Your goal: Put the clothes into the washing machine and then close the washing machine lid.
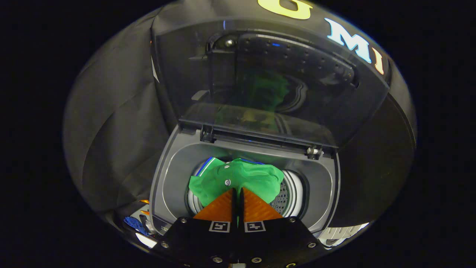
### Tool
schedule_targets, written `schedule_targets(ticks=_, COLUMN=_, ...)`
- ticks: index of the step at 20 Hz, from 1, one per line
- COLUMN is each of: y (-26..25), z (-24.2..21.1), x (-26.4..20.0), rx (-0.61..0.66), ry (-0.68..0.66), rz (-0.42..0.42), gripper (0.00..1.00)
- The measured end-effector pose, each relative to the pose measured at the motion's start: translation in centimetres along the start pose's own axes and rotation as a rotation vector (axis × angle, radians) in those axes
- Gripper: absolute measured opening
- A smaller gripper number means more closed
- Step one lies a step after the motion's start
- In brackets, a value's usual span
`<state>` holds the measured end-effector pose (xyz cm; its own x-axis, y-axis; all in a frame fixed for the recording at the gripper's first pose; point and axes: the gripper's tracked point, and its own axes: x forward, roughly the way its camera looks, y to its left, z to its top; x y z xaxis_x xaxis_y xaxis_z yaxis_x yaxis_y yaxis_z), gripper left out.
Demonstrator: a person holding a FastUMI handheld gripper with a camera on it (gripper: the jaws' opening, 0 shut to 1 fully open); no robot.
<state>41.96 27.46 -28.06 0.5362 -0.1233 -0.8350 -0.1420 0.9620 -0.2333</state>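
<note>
So the gripper (238,190) is hanging right over the mouth of the washing machine (167,175), fingers pinched together with barely a sliver of a gap. A bit of green shows in that gap, and the green garment (238,178) bunches up right at the tips, so my read is it's clamped on a fold of the cloth — though the actual pinch point is hidden behind the fingers, so take that with some salt.

The key relation: the garment sits directly ahead of and below the fingertips, over the drum opening (292,195), spreading wider to the left than to the right. It's no longer out on the rim — it's within the round opening, with the perforated drum wall showing just to the right of it.

The garment itself is bright green, crumpled, with a couple of small pale buttons and a blue-and-white striped edge peeking out at the back.

The lid (260,78) stands up open beyond the drum, hinged at the far side, with a dim green reflection in it. I'd say the next bit is letting go, then reaching up and over for that lid.
</note>
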Motion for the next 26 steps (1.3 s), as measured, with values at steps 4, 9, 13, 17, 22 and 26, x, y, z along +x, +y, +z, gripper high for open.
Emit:
schedule_targets(ticks=4, y=-0.7, z=-1.8, x=2.2, rx=0.007, ry=0.055, rz=-0.001, gripper=0.0)
schedule_targets(ticks=9, y=-1.8, z=-3.5, x=3.9, rx=0.051, ry=0.105, rz=-0.007, gripper=0.0)
schedule_targets(ticks=13, y=-2.2, z=-4.5, x=4.7, rx=0.058, ry=0.134, rz=-0.015, gripper=0.0)
schedule_targets(ticks=17, y=-2.1, z=-5.2, x=5.4, rx=0.064, ry=0.152, rz=-0.007, gripper=0.0)
schedule_targets(ticks=22, y=-2.0, z=-5.7, x=5.9, rx=0.062, ry=0.157, rz=-0.006, gripper=0.0)
schedule_targets(ticks=26, y=-2.1, z=-5.5, x=5.4, rx=0.088, ry=0.128, rz=-0.018, gripper=0.65)
